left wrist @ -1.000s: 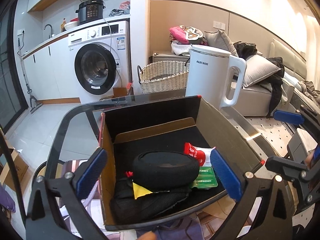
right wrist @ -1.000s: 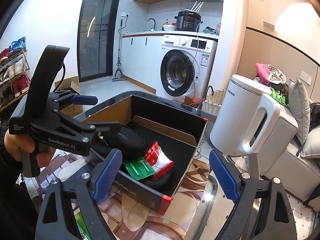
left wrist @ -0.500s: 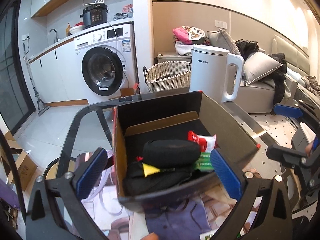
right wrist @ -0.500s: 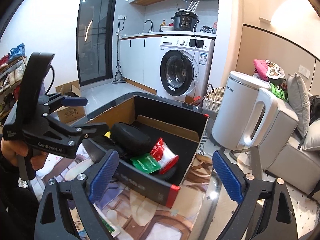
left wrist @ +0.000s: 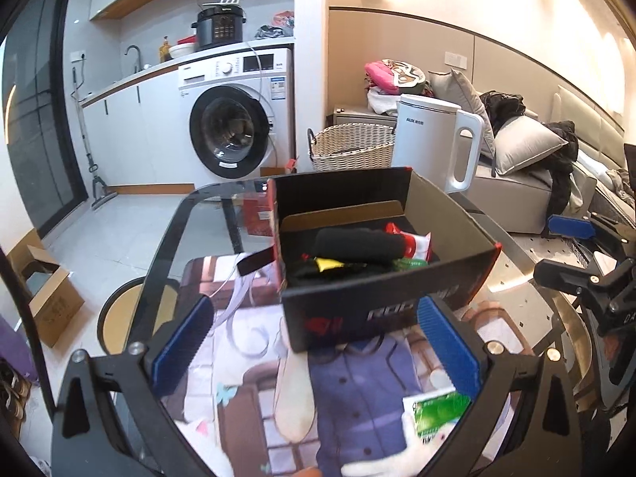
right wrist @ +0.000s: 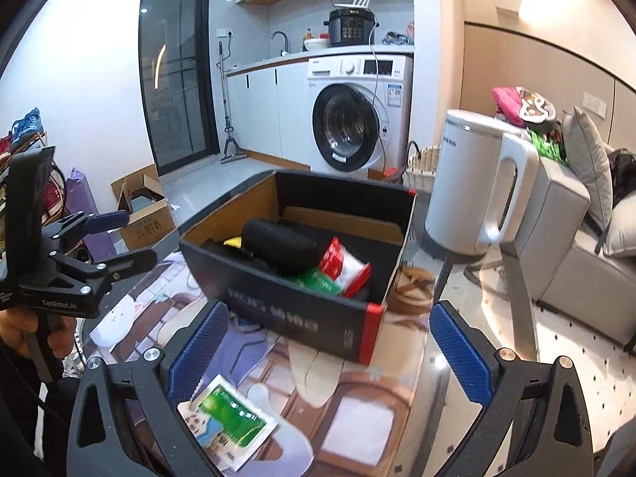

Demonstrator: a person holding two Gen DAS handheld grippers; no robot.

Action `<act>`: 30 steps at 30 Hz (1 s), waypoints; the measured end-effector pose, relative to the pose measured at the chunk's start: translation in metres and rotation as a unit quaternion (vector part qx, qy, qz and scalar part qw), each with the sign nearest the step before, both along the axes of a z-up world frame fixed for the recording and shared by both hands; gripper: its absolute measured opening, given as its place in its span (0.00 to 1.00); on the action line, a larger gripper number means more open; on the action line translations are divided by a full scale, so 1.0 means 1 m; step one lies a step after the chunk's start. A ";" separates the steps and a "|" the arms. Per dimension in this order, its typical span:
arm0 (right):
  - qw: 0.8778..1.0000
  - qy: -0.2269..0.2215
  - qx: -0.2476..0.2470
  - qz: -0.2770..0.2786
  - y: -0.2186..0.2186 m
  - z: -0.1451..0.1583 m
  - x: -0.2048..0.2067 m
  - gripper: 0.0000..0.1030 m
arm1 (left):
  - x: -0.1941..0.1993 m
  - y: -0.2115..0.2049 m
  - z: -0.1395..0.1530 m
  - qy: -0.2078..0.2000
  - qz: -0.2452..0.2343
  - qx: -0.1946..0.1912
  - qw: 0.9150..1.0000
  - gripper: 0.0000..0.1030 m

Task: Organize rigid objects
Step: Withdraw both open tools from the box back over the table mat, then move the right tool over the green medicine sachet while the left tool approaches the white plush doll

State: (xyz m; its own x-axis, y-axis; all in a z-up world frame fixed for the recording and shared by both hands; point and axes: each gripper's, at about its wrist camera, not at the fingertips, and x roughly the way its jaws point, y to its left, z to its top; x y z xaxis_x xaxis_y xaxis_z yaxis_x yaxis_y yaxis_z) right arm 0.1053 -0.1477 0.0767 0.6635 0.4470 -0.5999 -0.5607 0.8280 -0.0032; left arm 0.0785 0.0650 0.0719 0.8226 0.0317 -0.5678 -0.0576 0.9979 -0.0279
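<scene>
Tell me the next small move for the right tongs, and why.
Probably lower the right tongs onto the green-and-white packet and close. Their jaws have just been opening, with nothing held; the packet lies loose on the mat just before them, outside the box holding the other items.

Glass table (right wrist: 457, 361) carries printed mat (right wrist: 357, 417), box (right wrist: 302, 318), kettle (right wrist: 469, 187), green packet (right wrist: 228, 421).

One box (right wrist: 302, 318), one kettle (right wrist: 473, 187), two green packets (right wrist: 226, 421) (right wrist: 320, 281), one red packet (right wrist: 344, 264).

Your right gripper (right wrist: 330, 351) jaws have just been opening, nothing between them. Black box (right wrist: 302, 318) is sitting ahead on the surface (right wrist: 449, 365), green packet (right wrist: 230, 421) lying near the left pad. Your left gripper (right wrist: 115, 238) is hovering left.
</scene>
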 end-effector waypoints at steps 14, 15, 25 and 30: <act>1.000 0.027 -0.003 0.004 0.000 -0.032 -0.037 1.00 | -0.042 -0.002 -0.037 0.028 -0.002 -0.024 0.999 1.00; 1.000 0.029 -0.003 0.004 0.000 -0.035 -0.038 1.00 | -0.045 -0.002 -0.041 0.032 -0.005 -0.030 0.999 1.00; 0.998 0.065 -0.024 -0.004 -0.003 -0.067 -0.051 1.00 | -0.065 -0.020 -0.060 0.053 -0.059 -0.015 0.997 1.00; 0.995 0.091 -0.038 -0.001 0.000 -0.086 -0.058 1.00 | -0.067 -0.031 -0.073 0.074 -0.075 -0.004 0.994 1.00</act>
State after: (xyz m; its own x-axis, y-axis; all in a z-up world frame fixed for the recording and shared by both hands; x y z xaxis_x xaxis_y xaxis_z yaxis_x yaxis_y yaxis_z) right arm 0.0474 -0.1478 -0.0094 0.5416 0.3940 -0.7426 -0.5564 0.8302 0.0348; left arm 0.0115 0.0341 -0.0007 0.7255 -0.0909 -0.6822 0.0886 0.9953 -0.0384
